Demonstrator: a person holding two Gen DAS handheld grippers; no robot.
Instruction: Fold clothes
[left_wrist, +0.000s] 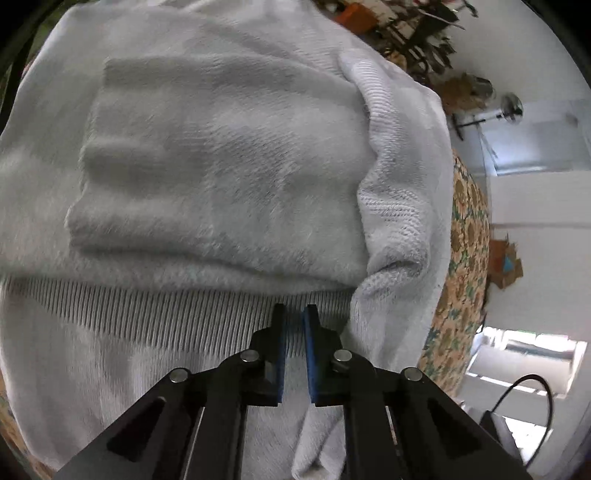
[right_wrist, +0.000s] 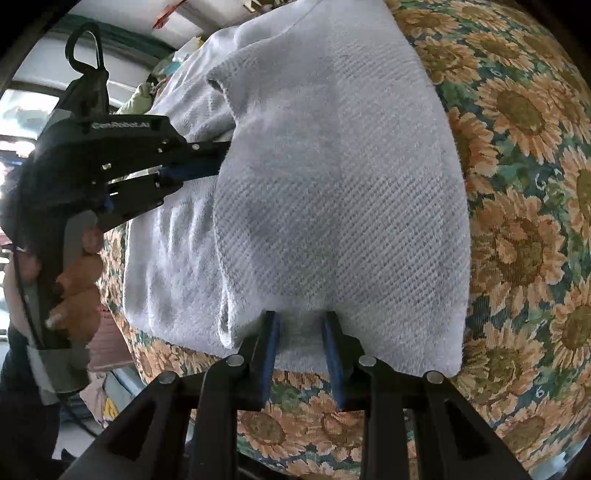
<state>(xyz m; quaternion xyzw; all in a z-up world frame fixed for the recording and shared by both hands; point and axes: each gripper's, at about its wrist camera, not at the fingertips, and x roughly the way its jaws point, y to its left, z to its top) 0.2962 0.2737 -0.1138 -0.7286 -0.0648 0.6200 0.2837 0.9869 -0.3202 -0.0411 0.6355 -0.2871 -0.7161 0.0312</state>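
A white knit sweater (left_wrist: 221, 166) lies on a sunflower-patterned cloth (right_wrist: 517, 240) and fills most of both views. In the left wrist view my left gripper (left_wrist: 294, 314) sits over the sweater's ribbed hem band (left_wrist: 147, 317), its blue pads nearly together with cloth pinched in the narrow gap. The right wrist view shows that left gripper (right_wrist: 218, 158) from the side, reaching into the sweater's (right_wrist: 332, 184) left edge, with a person's hand (right_wrist: 77, 291) on its handle. My right gripper (right_wrist: 301, 325) is shut on the near folded edge of the sweater, with thick fabric bunched between its pads.
The sunflower cloth (left_wrist: 465, 240) curves down past the sweater's right side. Beyond it stand a floor fan (left_wrist: 511, 107), potted plants (left_wrist: 417, 29) and white walls. A black cable (left_wrist: 532, 391) loops at the lower right. Clutter sits on the floor at the left (right_wrist: 103, 398).
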